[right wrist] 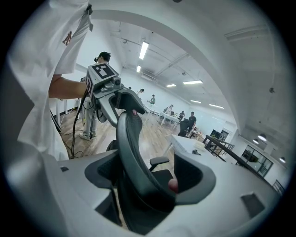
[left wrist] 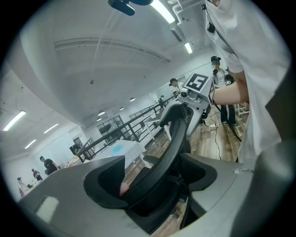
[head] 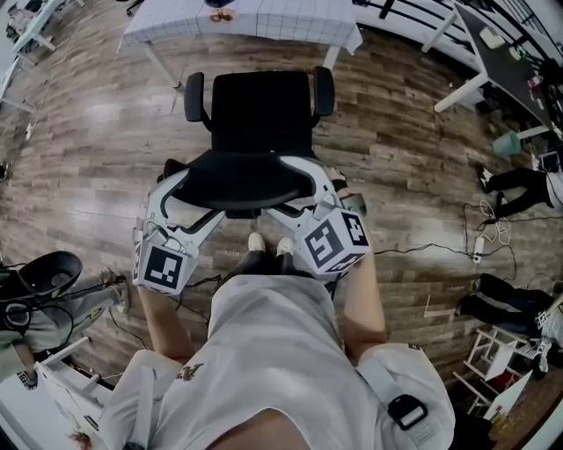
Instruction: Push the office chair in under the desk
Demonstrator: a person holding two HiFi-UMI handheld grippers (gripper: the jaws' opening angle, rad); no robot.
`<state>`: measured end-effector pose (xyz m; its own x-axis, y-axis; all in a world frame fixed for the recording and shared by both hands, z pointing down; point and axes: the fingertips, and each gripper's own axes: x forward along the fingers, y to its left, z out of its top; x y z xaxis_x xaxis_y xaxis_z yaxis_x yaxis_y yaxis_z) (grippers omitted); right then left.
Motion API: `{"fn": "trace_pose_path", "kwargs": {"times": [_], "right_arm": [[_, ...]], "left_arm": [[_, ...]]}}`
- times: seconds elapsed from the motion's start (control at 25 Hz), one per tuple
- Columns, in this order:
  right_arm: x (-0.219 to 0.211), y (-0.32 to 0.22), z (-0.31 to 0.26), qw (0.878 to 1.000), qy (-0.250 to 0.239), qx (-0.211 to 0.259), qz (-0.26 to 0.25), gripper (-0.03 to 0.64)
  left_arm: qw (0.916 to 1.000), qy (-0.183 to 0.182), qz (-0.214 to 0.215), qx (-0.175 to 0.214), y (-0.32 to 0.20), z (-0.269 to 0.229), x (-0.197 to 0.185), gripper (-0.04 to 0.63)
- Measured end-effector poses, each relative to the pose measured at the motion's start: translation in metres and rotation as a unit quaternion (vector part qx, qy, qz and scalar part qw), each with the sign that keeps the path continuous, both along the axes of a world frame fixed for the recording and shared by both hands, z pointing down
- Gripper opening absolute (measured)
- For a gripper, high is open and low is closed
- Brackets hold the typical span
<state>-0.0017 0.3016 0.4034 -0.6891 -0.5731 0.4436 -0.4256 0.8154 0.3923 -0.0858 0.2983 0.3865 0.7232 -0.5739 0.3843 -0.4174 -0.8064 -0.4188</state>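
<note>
Directly below us, the office chair stands on open floor with its seat facing the desk. It is near the desk's edge but not yet under it, and a strip of planks shows between the two. We stand behind the backrest, its curved top rim right in front of us. The left gripper takes the rim's left end and the right gripper its right end. In each gripper view the rim fills the wide gap between the jaws, and the pads look pressed against it, so we judge both clamped on.

The grip looks set and the push itself is not yet done. Next, we judge, comes an even, straight shove with both hands so the casters roll true and the armrests pass under the top.

A white gridded cloth covers the desk. Around us lie the wood-plank floor, loose cables to the right, and further desks and people beyond.
</note>
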Motion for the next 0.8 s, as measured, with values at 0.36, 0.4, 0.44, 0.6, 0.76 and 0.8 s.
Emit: {"fn": "trace_pose_path", "kwargs": {"times": [0.36,0.4,0.44,0.6,0.76,0.8], "right_arm": [[-0.002,-0.011,-0.001,1.000,-0.002,-0.007,-0.001,0.357],[-0.002,-0.013,-0.001,1.000,-0.002,-0.008,-0.001,0.359],[-0.002,-0.014,-0.001,1.000,-0.001,-0.009,0.000,0.359],[-0.001,-0.021,0.001,1.000,0.004,-0.011,0.000,0.357],[0.000,-0.028,0.001,1.000,0.008,-0.013,0.000,0.356],[-0.001,-0.029,0.001,1.000,0.008,-0.014,0.000,0.356]], "left_arm": [[1.0000,-0.006,0.004,0.001,-0.010,-0.001,-0.001,0.367],[1.0000,-0.008,0.004,0.001,-0.012,-0.001,-0.002,0.365],[1.0000,-0.009,0.004,0.002,-0.014,-0.001,-0.001,0.365],[0.9999,-0.014,0.001,0.000,-0.021,0.002,0.000,0.364],[0.9999,-0.016,0.002,0.005,-0.028,0.002,0.000,0.364],[0.9998,-0.016,0.003,0.007,-0.029,0.002,0.000,0.364]]}}
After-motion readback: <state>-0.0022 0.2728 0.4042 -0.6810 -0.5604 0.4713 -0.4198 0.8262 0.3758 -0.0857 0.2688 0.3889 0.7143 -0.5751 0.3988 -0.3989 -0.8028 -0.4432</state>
